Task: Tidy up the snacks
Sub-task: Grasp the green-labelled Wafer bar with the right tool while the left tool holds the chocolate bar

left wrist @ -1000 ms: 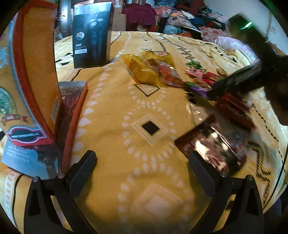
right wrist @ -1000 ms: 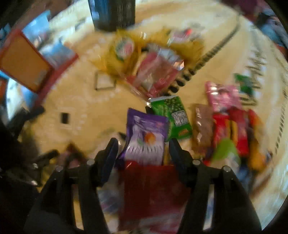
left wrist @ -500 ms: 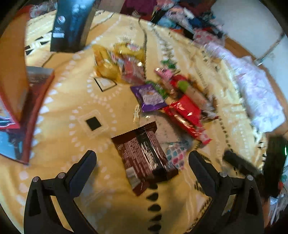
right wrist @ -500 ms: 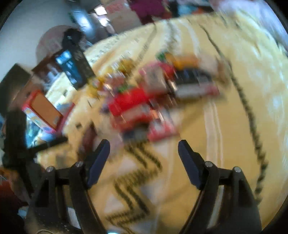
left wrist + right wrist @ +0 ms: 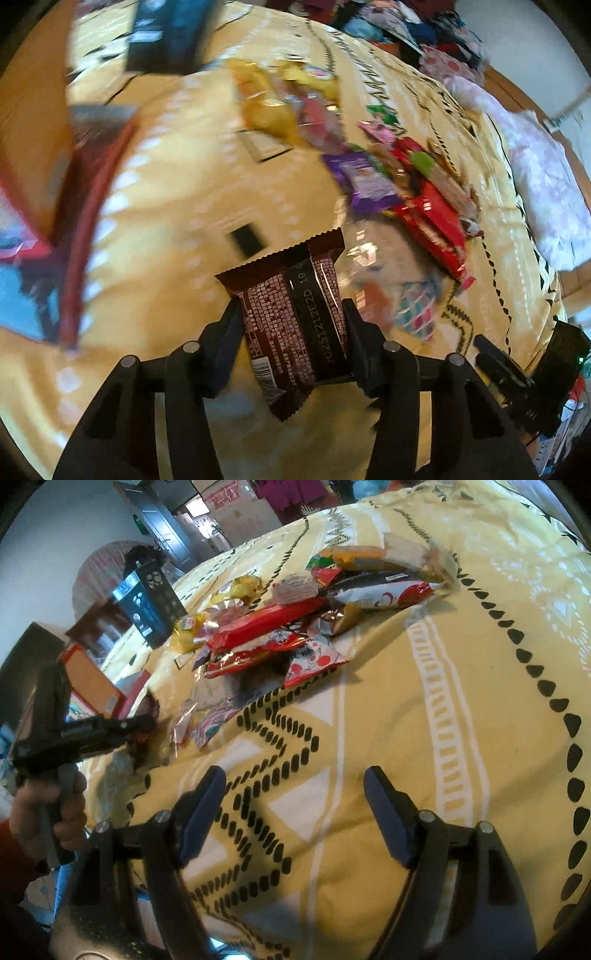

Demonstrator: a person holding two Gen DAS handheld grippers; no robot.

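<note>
Yellow bedspread carries most of the snack pile, unsorted at 11 o'clock of the empty, spread-jawed right gripper; left gripper, jaws just closed, clamps one brown snack packet, apparently lifted, destination unclear.

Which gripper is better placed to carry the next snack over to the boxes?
Left. The left gripper has just closed on the brown snack packet, with the boxes on its side. The right gripper is open and empty over bare blanket.
</note>
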